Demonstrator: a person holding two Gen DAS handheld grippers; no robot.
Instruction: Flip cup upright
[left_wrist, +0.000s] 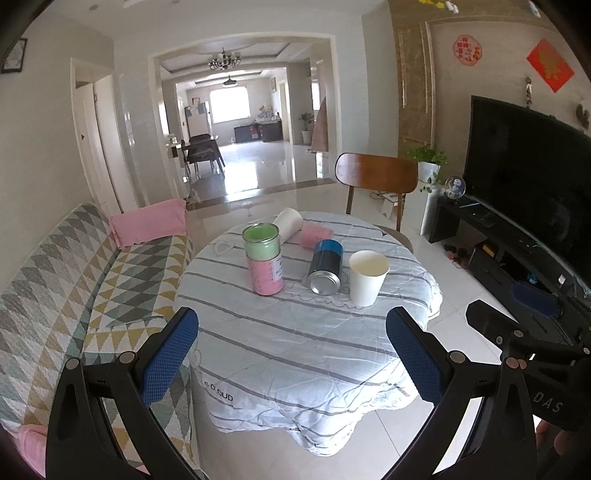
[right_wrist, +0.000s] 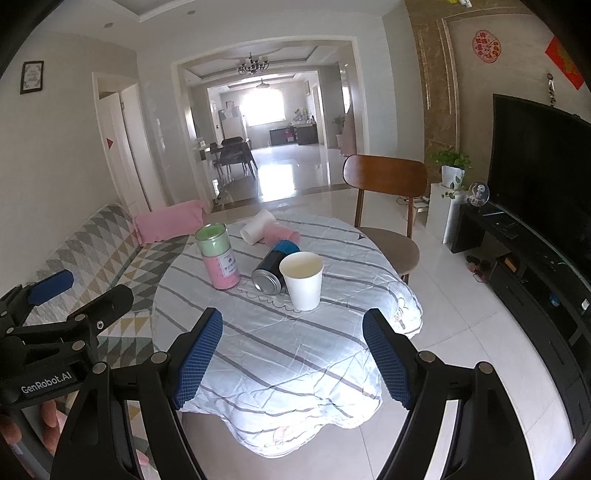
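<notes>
Living-room floor tiles and a patterned sofa (left_wrist: 74, 266) framed the round table (left_wrist: 295, 350), which sat at the centre of both views under a striped cloth, with a wooden chair (left_wrist: 375, 173) behind it and a dark TV (left_wrist: 535, 177) at the right edge.

One white cup (left_wrist: 367, 277) stood upright, mouth up, at centre right of the left view and just right of a blue can (left_wrist: 325, 267) lying on its side. If that was the task's cup, the flip looked done. A second white cup (left_wrist: 290, 223) lay tipped over at the far side of the table, beside a pink cup (left_wrist: 316, 236) also on its side, so either of those might have been left to right; the pictures could not settle which cup was meant. A tall pink-and-green tin (left_wrist: 264, 258) stood upright at centre left.

Neither tool touched anything. The left gripper (left_wrist: 291, 354) hung at the bottom of its view, short of the table's near edge and aimed across the cloth, its blue pads (left_wrist: 168, 362) spread wide with nothing between them. The right gripper (right_wrist: 293, 358) was posed alike in its own view, jaws wide and empty, pointed at the upright cup. Each showed at the side of the other's frame, level and well apart from the cups. Both seemed to be either backing off or waiting to reach for the fallen cups.
</notes>
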